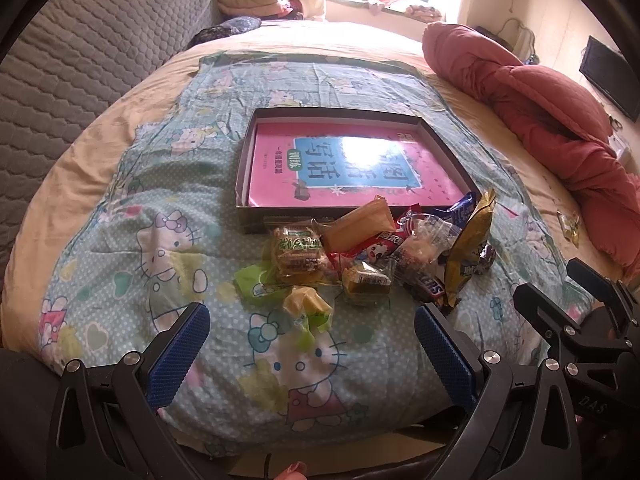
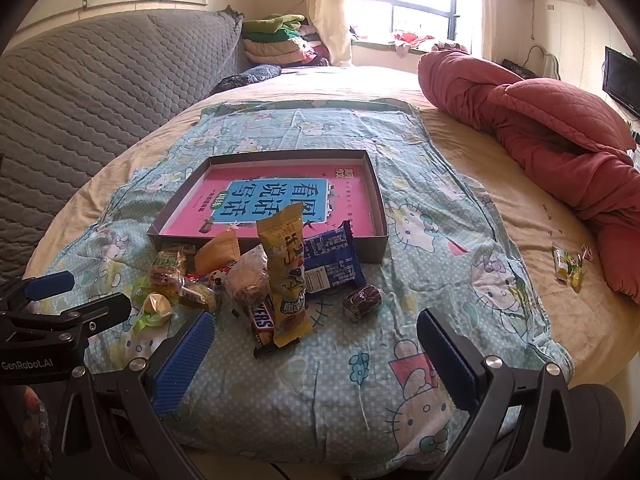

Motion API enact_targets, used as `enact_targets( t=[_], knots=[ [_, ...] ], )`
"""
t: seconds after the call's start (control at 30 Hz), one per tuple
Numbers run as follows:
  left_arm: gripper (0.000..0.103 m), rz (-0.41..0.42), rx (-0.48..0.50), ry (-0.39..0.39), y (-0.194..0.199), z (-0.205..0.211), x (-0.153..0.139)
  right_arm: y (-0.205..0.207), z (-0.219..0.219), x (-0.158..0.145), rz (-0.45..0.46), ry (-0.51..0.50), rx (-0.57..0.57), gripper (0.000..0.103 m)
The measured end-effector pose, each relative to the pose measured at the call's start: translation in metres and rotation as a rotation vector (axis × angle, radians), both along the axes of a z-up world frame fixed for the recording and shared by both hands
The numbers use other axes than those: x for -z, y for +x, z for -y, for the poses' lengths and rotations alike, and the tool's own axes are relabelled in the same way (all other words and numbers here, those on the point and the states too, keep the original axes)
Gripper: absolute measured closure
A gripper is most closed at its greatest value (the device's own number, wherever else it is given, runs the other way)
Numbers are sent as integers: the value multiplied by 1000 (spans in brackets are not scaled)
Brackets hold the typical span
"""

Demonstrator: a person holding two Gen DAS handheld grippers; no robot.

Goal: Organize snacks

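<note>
Up front in the left wrist view, the left gripper [image 1: 312,356] hangs spread wide and empty above the bed's cartoon-cat blanket [image 1: 120,232], just short of the snack pile [image 1: 360,256] heaped against the shallow box [image 1: 348,160]. From the right wrist view, the right gripper [image 2: 316,360] is likewise spread, empty, near the yellow packet [image 2: 286,272].

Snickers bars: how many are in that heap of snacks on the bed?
1: a brown-wrapped Snickers bar lying at the front, partly covered by the tall yellow packet. Others may be hidden underneath.
</note>
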State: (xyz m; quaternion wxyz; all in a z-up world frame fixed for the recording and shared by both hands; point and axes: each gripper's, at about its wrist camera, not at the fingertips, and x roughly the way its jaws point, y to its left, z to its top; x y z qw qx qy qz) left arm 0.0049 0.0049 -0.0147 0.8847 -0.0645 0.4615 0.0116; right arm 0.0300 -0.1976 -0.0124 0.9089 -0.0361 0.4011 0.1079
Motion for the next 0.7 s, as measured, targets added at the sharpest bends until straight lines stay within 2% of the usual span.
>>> enact_targets(
  t=[0.7],
  knots=[
    [1,-6,4,3,0,-2,1,1,1,0,-2,1,-3,1]
  ],
)
